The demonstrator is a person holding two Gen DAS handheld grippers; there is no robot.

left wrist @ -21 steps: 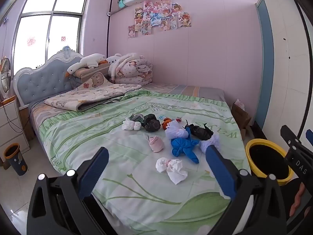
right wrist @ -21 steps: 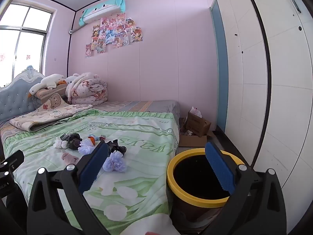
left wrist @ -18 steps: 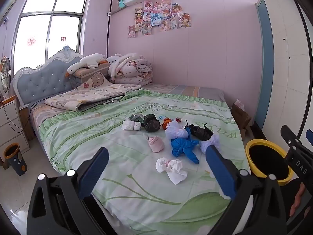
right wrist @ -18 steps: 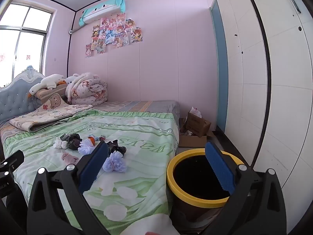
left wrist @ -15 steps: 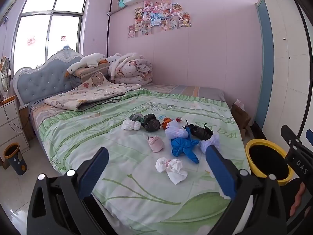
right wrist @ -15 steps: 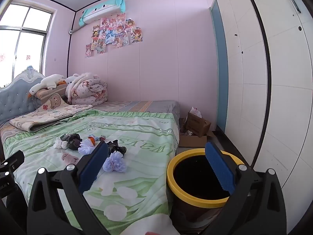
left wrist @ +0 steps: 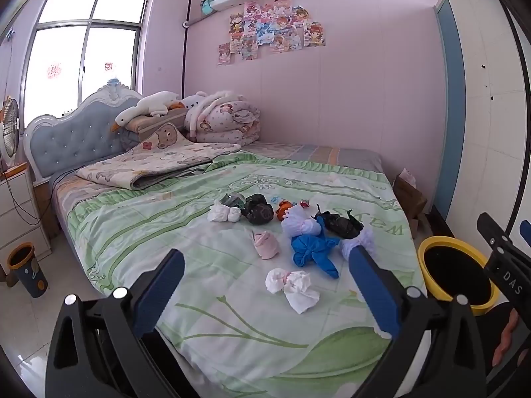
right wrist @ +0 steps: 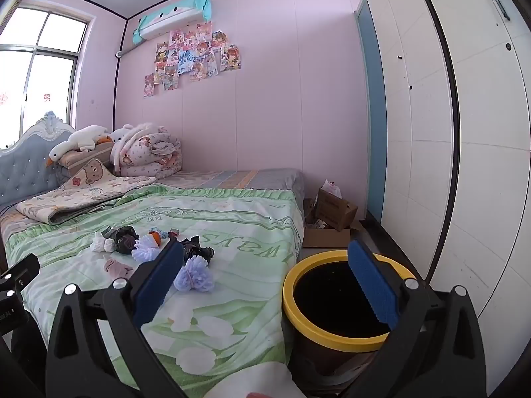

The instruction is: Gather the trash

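**Both grippers wide open over the bed, trash not yet picked up**

Left gripper (left wrist: 264,272): we see its blue pads spread fully apart, nothing between them, held above the near edge of the green bedspread (left wrist: 139,229). Going left to right across the trash on the spread: white wad (left wrist: 224,214), black bag (left wrist: 257,210), small orange scrap (left wrist: 284,209), pink bundle (left wrist: 265,244), crumpled white tissue (left wrist: 293,287) nearest us, blue bag (left wrist: 313,251), second black bag (left wrist: 341,225). All lie loose, close together, mid-bed.

Right of the bed, on the floor, we note the yellow-rimmed bin (right wrist: 298,311), dark inside.

Right gripper (right wrist: 264,273): likewise spread wide and holding nothing, its right pad over the bin's mouth, its left pad over the bed near a lilac puff (right wrist: 194,277).
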